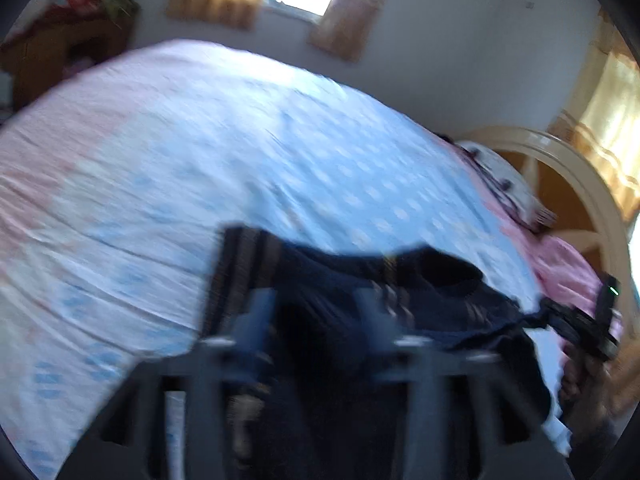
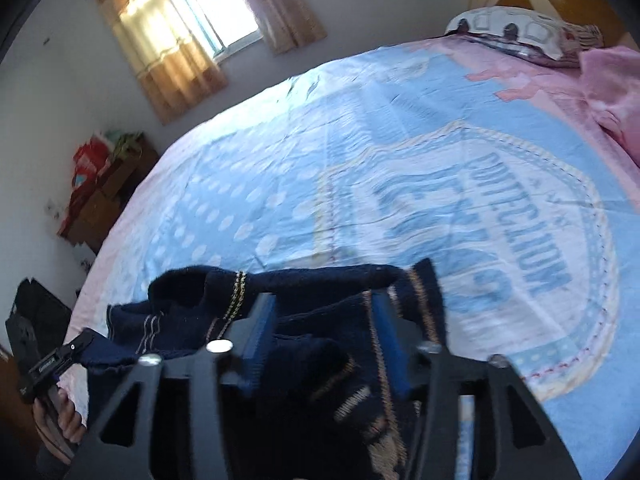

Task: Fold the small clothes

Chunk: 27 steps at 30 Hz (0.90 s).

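I see the navy knit garment (image 2: 304, 320) lying rumpled at the near edge of the bed, between the fingers of my left gripper (image 1: 316, 312) and my right gripper (image 2: 324, 320), both released with jaws apart and cloth loose between them. Under it spreads the blue and pink bedsheet (image 2: 360, 160). Farther off are a pillow (image 2: 516, 36) by the headboard (image 1: 560, 156), a curtained window (image 2: 216, 12) and a wooden cabinet (image 2: 104, 200) at the far left.
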{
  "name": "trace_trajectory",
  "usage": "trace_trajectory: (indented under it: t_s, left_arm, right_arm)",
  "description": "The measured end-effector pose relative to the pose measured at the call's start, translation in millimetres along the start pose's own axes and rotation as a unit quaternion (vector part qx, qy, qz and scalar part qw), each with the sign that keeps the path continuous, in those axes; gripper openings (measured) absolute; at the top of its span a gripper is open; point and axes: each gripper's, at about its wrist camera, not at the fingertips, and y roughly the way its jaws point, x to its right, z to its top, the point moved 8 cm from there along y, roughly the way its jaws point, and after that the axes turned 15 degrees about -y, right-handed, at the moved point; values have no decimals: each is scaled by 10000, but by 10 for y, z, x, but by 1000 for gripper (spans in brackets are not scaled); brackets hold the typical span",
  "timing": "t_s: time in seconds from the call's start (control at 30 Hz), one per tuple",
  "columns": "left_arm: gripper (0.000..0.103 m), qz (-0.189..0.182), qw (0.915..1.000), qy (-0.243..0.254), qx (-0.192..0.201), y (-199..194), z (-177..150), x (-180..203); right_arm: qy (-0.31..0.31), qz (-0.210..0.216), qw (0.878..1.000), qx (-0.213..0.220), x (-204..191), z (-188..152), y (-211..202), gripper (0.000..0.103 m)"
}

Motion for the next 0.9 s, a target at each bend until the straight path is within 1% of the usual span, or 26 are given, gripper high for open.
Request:
trace_trajectory:
  t_s: [0.03,0.07,0.1,0.13,0.17,0.27,0.37,0.4,0.43,0.5,0.53,0.57,0.6,0.63,0.67,0.7,0.73,0.77,0.8,0.83,0.87,0.9]
  left_arm:
    - [93,44,9996,-61,258,-89,87,-31]
    - [97,30,9990,-136,421,-149,157,-56]
    - [97,38,9983,-242,521,-194,221,-91]
    - [97,53,9980,-329,532,-212,263,-127]
    - [97,83,9979,-371,519,-214,276,-154]
    - [97,369,9978,-340,435,-162,194,-245]
    - [97,670,9974,-112,249,-46,-44,-284]
    - [97,778,9967,-28,210,-15,-100,-278]
    - [97,1030,9945,131,156,38,-184,-304]
    - [97,1514,9881,272,-5,162,-312,-428]
    - [97,1608,9866,267,-87,198,-350,-479]
    - [97,1616,9865,223,-172,234,-394,-532]
    - [97,1566,9873,159,-197,233,-412,-554]
    - [97,1452,9892,20,-187,201,-424,-578]
    - [97,1375,9904,-56,-157,164,-432,-584]
    - [97,1369,9905,-37,-135,140,-445,-584]
    - [97,1419,9898,31,-116,126,-461,-577]
    - [97,1470,9890,117,-100,121,-490,-566]
    - [97,1477,9888,187,-82,126,-511,-556]
    - [97,1477,9888,218,-54,131,-524,-549]
    - [97,1486,9886,234,-21,119,-526,-542]
    - [97,1480,9887,219,5,115,-521,-545]
  right_arm:
    - [12,-58,10000,9,35,-23,-38,59]
    - [4,-88,10000,5,47,-45,-65,59]
    - [-31,-93,10000,2,48,-81,-95,59]
    - [-76,-106,9999,-9,49,-104,-108,59]
    - [-169,-145,9998,-24,29,-133,-124,59]
    - [-501,-211,9985,-55,-69,-189,-128,59]
    - [-781,-252,9964,-226,-164,-263,-60,59]
    - [-921,-312,9946,-365,-209,-312,-13,59]
    - [-1025,-422,9926,-491,-216,-368,13,59]
    - [-1272,-729,9847,-938,-195,-528,139,59]
    - [-1280,-842,9819,-1117,-143,-607,192,59]
    - [-1141,-897,9822,-1191,-57,-656,209,59]
    - [-969,-915,9843,-1161,21,-665,187,59]
    - [-776,-1018,9857,-1095,119,-650,143,59]
    - [-712,-1216,9849,-1009,182,-604,81,59]
    - [-816,-1333,9837,-890,162,-537,26,59]
    - [-967,-1358,9831,-757,93,-469,-17,59]
    - [-1122,-1284,9835,-602,-9,-401,-51,59]
    - [-1277,-903,9869,-395,-201,-313,-77,59]
    - [-1315,-521,9894,-328,-335,-281,-69,59]
    - [-1328,-56,9905,-344,-479,-263,-31,59]
    - [-1373,374,9889,-427,-616,-258,45,59]
